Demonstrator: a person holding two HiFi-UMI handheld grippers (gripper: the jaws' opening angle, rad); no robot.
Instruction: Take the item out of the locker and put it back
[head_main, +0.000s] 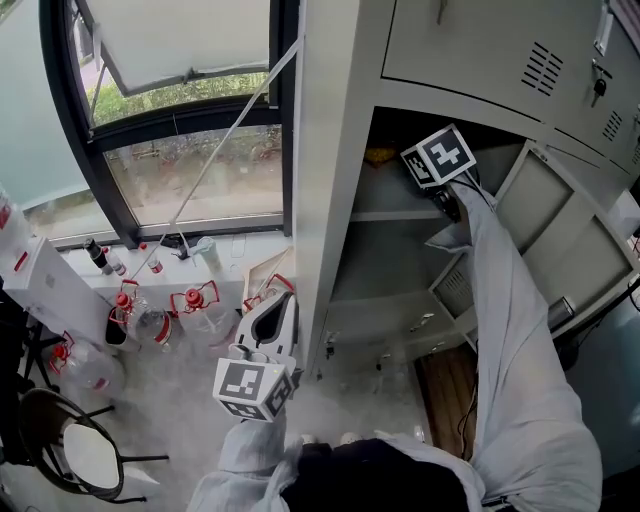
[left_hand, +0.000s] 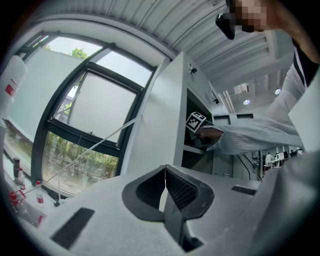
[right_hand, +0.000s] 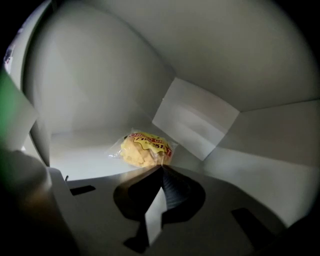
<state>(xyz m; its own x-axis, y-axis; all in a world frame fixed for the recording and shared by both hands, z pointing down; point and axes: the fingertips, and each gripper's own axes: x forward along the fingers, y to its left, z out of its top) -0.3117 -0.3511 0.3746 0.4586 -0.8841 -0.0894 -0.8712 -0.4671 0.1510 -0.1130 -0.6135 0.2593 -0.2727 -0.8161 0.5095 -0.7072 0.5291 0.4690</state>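
Loose pale-grey sleeves (head_main: 510, 330), black-and-white marker cubes (head_main: 252, 388)

Probably a lab or workshop: grey metal lockers (head_main: 480, 60), red-capped bottles (head_main: 195, 300) under a tall window (head_main: 190, 170).

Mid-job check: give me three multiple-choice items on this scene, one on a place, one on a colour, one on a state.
1. Where is the snack packet?
A. on the window sill
B. inside the locker
C. on the floor

2. What colour is the packet's content?
A. yellow
B. blue
C. green

3. How do the jaws of the left gripper stand?
A. wide apart
B. closed on a bottle
C. together, with nothing between

Answers:
1 B: the right gripper view shows it amid the locker's grey walls.
2 A: yellow shows through the clear wrapper.
3 C: the left gripper view shows the jaws meeting on nothing.
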